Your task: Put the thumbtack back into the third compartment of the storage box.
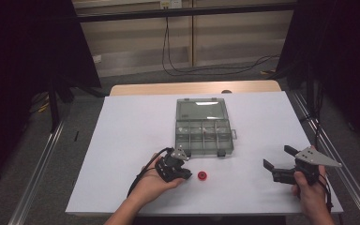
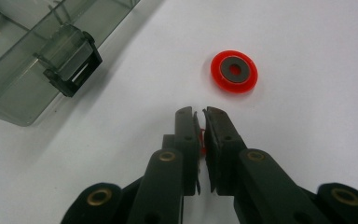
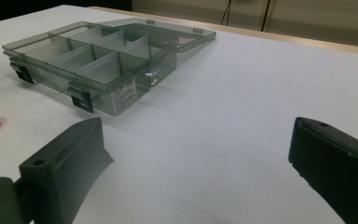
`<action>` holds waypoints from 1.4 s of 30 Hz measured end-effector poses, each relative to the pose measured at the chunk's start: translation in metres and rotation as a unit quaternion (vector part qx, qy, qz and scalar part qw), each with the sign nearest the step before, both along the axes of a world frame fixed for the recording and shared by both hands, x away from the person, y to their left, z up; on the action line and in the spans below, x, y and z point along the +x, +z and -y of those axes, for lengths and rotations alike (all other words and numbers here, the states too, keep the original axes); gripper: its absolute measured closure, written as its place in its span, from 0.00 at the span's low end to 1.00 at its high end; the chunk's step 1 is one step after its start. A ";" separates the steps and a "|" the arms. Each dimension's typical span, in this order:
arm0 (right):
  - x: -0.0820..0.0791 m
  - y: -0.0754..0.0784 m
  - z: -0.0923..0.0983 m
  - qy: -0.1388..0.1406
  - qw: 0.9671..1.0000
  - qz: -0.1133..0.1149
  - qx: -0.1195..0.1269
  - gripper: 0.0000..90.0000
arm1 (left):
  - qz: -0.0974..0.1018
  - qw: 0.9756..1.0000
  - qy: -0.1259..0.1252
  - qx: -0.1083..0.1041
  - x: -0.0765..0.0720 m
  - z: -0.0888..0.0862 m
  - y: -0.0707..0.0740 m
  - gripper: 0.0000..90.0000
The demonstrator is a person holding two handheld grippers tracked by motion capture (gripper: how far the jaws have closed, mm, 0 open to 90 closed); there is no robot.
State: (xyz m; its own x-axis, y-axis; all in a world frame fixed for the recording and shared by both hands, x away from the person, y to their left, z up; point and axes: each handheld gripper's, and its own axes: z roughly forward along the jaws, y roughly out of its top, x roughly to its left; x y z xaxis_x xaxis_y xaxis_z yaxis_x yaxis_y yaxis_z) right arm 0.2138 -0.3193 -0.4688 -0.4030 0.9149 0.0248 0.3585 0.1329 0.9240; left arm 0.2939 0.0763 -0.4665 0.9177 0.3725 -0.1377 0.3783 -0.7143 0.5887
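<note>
Red disc [image 2: 234, 71] w/ grey centre and hole, flat on white table sheet [image 1: 131, 140], just ahead of left gripper [image 2: 199, 112] tips, not touching. In high view same disc [image 1: 202, 176] sits just in front of clear organiser box [image 1: 180, 140], near its front latch [image 2: 70, 65]. Prob. parked there to be w/in easy reach for sorting into a compartment.

Left jaws nearly together, narrow gap only. Red sliver [image 2: 199, 136] visible betw. pads, looks pinched edge-on; can't tell what it is exactly, maybe a 2nd thin piece. Held low and close to sheet, pointing at disc.

Right gripper [image 1: 279, 157] well apart at table's right side, jaws spread wide, nothing betw. them. Likely waiting, aimed toward box so as to steady it if needed.

Box lid [image 1: 201, 108] folded back flat, away from person, so compartments stay open from above. Contents too small to tell.
</note>
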 end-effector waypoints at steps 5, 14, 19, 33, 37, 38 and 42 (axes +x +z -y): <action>0.000 0.000 0.000 0.000 1.000 0.000 0.001 0.04 | -0.008 1.000 -0.014 0.008 0.004 -0.002 0.001 0.94; 0.001 -0.001 0.000 0.000 1.000 0.000 0.001 0.04 | -0.016 1.000 0.006 -0.012 0.006 -0.002 0.003 0.94; 0.001 -0.001 0.000 0.000 1.000 0.001 0.000 0.04 | -0.011 1.000 0.002 -0.012 0.009 -0.002 0.009 0.93; 0.001 -0.001 0.000 0.001 1.000 0.000 -0.001 0.04 | -0.001 0.999 0.016 -0.031 0.018 0.003 0.020 0.93; 0.001 -0.001 0.000 0.001 1.000 0.001 -0.001 0.04 | -0.004 0.999 0.013 -0.030 0.022 0.006 0.024 0.94; 0.001 -0.001 0.000 0.001 1.000 0.001 -0.001 0.04 | -0.002 0.999 0.014 -0.033 0.023 0.007 0.025 0.94; 0.001 0.000 0.001 0.000 1.000 0.002 -0.001 0.04 | -0.002 0.999 0.015 -0.035 0.026 0.009 0.027 0.93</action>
State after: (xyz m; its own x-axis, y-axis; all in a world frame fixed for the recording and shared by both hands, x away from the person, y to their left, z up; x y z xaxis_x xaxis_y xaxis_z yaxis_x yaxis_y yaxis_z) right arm 0.2144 -0.3202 -0.4692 -0.4038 0.9146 0.0215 0.3552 0.1351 0.9250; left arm 0.3195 0.0670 -0.4398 0.9055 0.3896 -0.1679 0.4015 -0.6590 0.6361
